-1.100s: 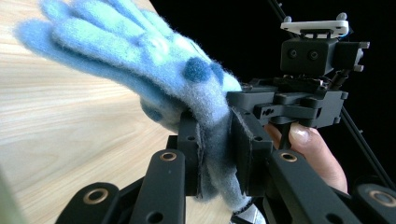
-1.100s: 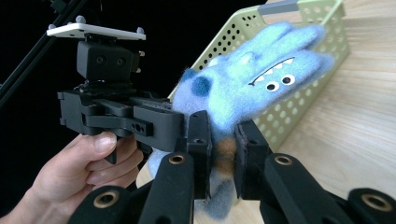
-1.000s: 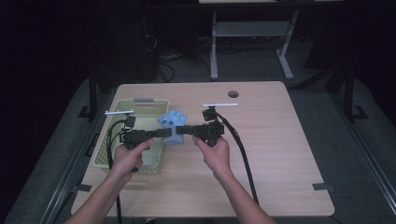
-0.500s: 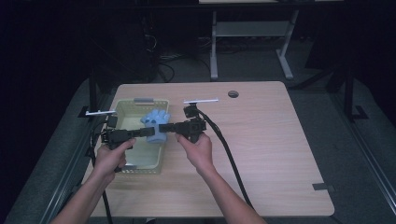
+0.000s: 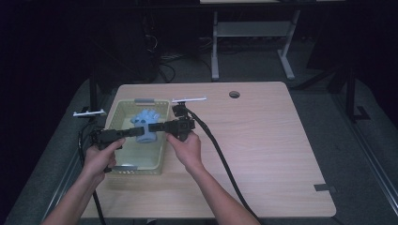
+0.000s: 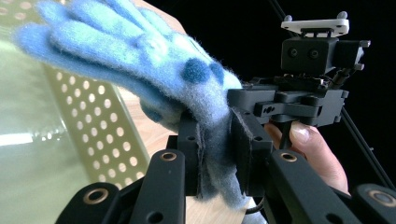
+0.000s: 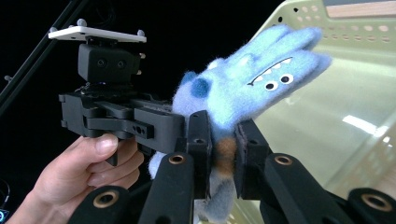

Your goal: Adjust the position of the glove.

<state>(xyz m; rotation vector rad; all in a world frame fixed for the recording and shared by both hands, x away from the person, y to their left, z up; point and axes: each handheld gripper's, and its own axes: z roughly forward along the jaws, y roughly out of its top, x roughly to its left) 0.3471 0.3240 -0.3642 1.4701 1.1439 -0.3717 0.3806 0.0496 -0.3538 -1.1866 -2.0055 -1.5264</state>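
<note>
Here both sets of fingers are clamped on one blue glove (image 6: 154, 70): the left gripper (image 5: 123, 134) pinches one edge, the right gripper (image 5: 160, 127) the opposite edge, so the glove (image 5: 144, 126) hangs stretched between them. It is held in the air above the pale green basket (image 5: 162, 143), at the left of the table (image 5: 263, 140). Judged from this, lifting and carrying look done; lowering the glove into the basket and letting go at both edges appear to remain.

Bare tabletop (image 5: 263, 140) wide open right of the yellow basket (image 5: 162, 157), basket's walls hemming the glove (image 5: 143, 126) overhead
</note>
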